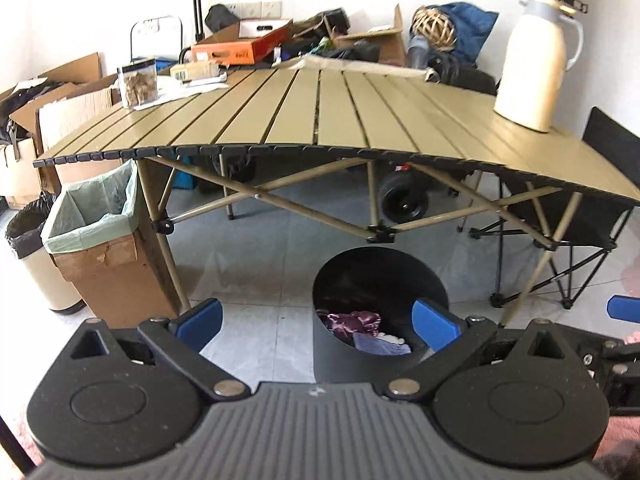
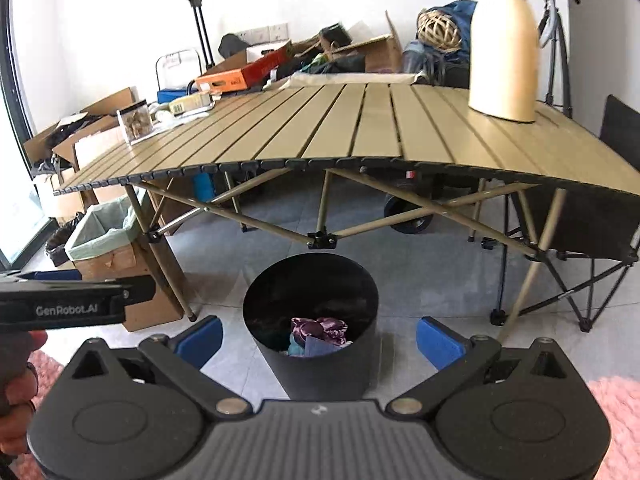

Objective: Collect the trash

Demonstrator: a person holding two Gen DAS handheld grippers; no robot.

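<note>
Both pairs of jaws are standing wide apart with nothing between them. The left gripper (image 1: 316,322) is hovering low over the floor, its blue pads (image 1: 434,324) framing the near rim of the black round bin (image 1: 332,360); the right gripper (image 2: 318,338) is hanging beside it, looking down into the same bin (image 2: 360,372). Inside the bin, crumpled purple trash (image 2: 320,330) is lying on top of paler scraps, so collected waste is already sitting there, and the empty, spread jaws are probably waiting for the next pick. The bin is standing on the tiled floor just in front of the folding slat table (image 1: 320,120), likely placed there to be within reach of both hands. On the tabletop a cream thermos jug (image 1: 536,64) is standing at the right, and a clear jar (image 1: 138,82) with papers beside it at the far left. A cardboard box lined with a green bag (image 1: 94,216) is standing by the table's left leg.
</note>
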